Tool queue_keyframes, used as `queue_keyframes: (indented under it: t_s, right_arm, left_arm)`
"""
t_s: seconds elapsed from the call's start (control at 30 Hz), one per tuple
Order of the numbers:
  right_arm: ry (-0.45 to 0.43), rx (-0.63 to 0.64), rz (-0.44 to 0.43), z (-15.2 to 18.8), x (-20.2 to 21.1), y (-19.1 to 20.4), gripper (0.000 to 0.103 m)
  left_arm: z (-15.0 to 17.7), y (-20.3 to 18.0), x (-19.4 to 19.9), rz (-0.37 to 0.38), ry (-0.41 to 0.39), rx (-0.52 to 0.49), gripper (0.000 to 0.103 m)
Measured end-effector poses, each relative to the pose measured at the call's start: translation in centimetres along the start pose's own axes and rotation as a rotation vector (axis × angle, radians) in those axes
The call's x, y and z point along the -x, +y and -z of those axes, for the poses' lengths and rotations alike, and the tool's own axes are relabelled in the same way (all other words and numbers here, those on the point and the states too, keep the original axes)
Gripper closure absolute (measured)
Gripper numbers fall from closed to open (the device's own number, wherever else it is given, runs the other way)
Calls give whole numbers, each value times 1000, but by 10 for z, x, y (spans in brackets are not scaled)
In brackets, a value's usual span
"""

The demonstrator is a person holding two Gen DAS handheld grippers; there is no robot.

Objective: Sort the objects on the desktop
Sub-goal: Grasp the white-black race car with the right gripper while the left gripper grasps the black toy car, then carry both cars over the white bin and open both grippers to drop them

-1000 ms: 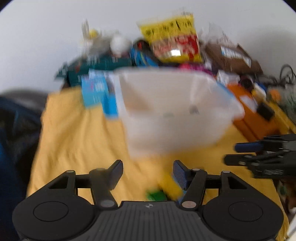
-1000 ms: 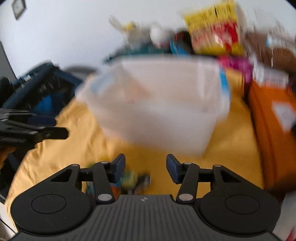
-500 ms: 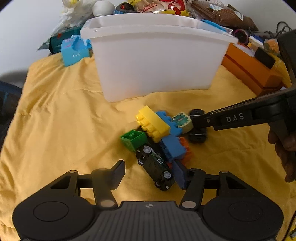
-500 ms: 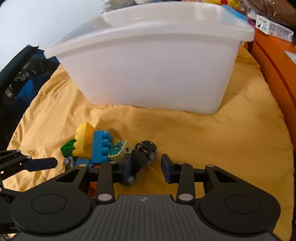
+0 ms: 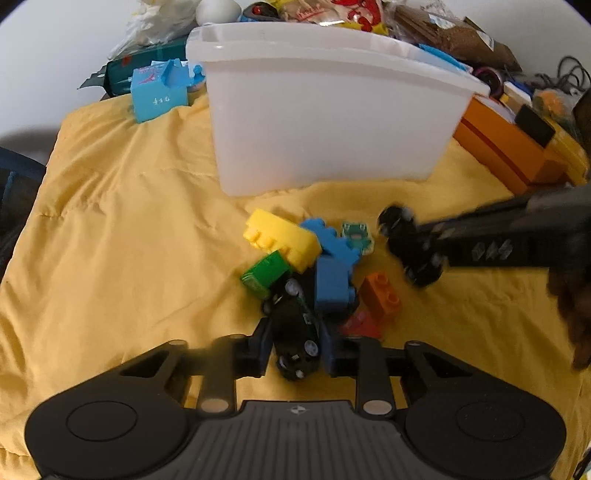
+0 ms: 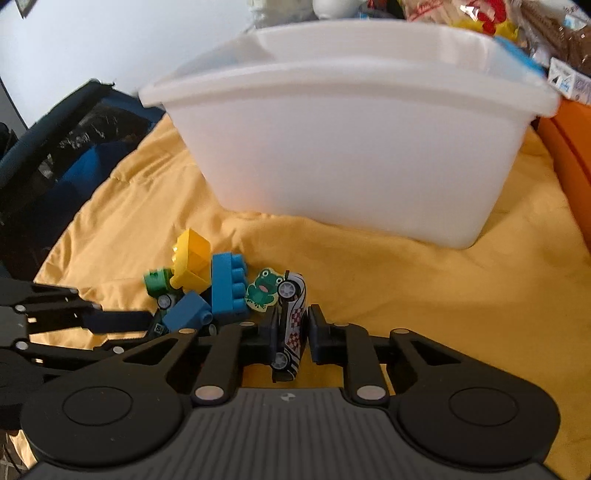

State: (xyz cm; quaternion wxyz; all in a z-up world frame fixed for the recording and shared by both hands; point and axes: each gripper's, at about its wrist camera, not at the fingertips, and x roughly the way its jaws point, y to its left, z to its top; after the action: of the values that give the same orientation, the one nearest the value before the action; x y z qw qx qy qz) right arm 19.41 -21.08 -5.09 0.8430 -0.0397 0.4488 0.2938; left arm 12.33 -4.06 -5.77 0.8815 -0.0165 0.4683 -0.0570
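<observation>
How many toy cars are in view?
2: a dark car between the left gripper's fingers, a checkered car between the right gripper's. The pile may hide more.

Little text is legible. The blue box (image 5: 159, 90) far left, beside the tub (image 5: 332, 122), has small white characters on its near face, too small to read. The snack bag (image 5: 347, 14) behind the tub shows red print, cut off and unreadable. A white carton (image 6: 570, 83) far right carries dark print, blurred. The right gripper's arm (image 5: 491, 251) has pale marks, smeared by motion blur. The dark car (image 5: 295, 332) bears a small label, unreadable. No numbers or brands can be made out.
</observation>
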Motion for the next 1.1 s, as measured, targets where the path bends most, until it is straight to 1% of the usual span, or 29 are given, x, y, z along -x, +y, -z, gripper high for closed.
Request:
queue_keyframes:
  t_s: [0.13, 0.17, 0.23, 0.27, 0.3, 0.33, 0.37, 0.4, 0.53, 0.67, 0.77, 0.93, 1.0, 1.1]
  right_arm:
    - [-18, 0, 19, 2, 11, -9, 84]
    - [-17, 0, 26, 2, 10, -10, 84]
    - [-7, -5, 37, 5, 8, -12, 84]
    - [-1, -8, 45, 6, 7, -13, 84]
    - [3, -16, 48, 7, 6, -13, 84]
    - [4, -23, 46, 7, 5, -13, 84]
    - [2, -25, 43, 7, 5, -12, 84]
    - [-2, -23, 40, 8, 7, -11, 84]
    - [-39, -9, 25, 5, 22, -6, 84]
    - [-100, -29, 4, -6, 45, -9, 84]
    - [-165, -35, -6, -24, 65, -12, 84]
    - [-256, -47, -3, -63, 92, -20, 84]
    - [-276, -39, 9, -78, 98, -23, 84]
    - [-292, -43, 16, -97, 103, -30, 84]
  left_arm:
    - [8, 5, 4, 5, -2, 5, 73]
    - [9, 6, 4, 4, 0, 1, 69]
    - [9, 7, -2, -1, 30, 14, 65]
    - [8, 7, -2, 0, 22, 13, 60]
    - [6, 5, -4, 7, 22, 9, 59]
    - [5, 5, -5, 9, 16, 5, 59]
    - [4, 5, -5, 10, 14, 3, 61]
    - [3, 6, -5, 7, 14, 6, 71]
    - [1, 13, 4, 17, 9, 27, 71]
    - [-7, 21, 30, 22, -52, 45, 71]
    - [-25, 25, 52, 21, -108, 47, 71]
    - [-69, 27, 84, 32, -208, 45, 70]
    - [-89, 26, 92, 40, -239, 46, 70]
    - [-117, 24, 96, 46, -264, 27, 70]
